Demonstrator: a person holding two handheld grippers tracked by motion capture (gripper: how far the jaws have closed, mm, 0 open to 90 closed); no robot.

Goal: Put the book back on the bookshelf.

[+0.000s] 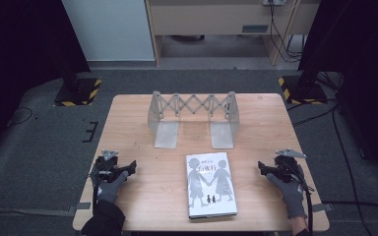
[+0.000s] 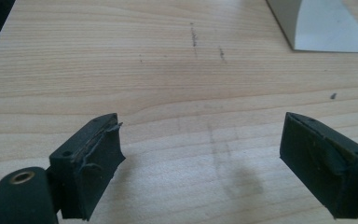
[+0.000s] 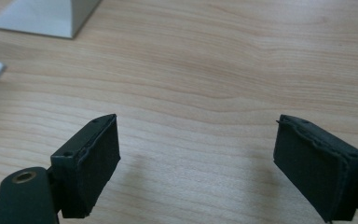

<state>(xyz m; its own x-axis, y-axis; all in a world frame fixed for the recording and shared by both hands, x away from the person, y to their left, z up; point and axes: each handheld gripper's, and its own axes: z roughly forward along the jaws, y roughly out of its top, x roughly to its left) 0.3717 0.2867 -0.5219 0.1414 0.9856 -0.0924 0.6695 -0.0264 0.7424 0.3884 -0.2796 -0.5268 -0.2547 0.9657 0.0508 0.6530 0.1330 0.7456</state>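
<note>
Pale wood bench (image 1: pixel 142 128) carries a book (image 1: pixel 210 184) lying flat between the left claw (image 1: pixel 129 168) and right claw (image 1: pixel 262 167), apart from each; both claws gape empty; likely stiff, fairly heavy, glossy-slick; best pinched at a long edge; an expanding bookend rack (image 1: pixel 193 118) stands beyond.

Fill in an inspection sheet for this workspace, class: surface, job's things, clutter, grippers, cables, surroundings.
Surface: light wooden table, faint dark scuffs in the left gripper view.
Job's things: white paperback book with grey silhouette figures flat near the front edge; grey metal expandable bookend rack upright behind it, apart.
Clutter: nothing seen.
Grippers: left gripper and right gripper both open, empty, either side of the book.
Cables: black cables on the floor at right.
Surroundings: grey carpet, hazard-striped stand bases, pale cabinet.
</note>
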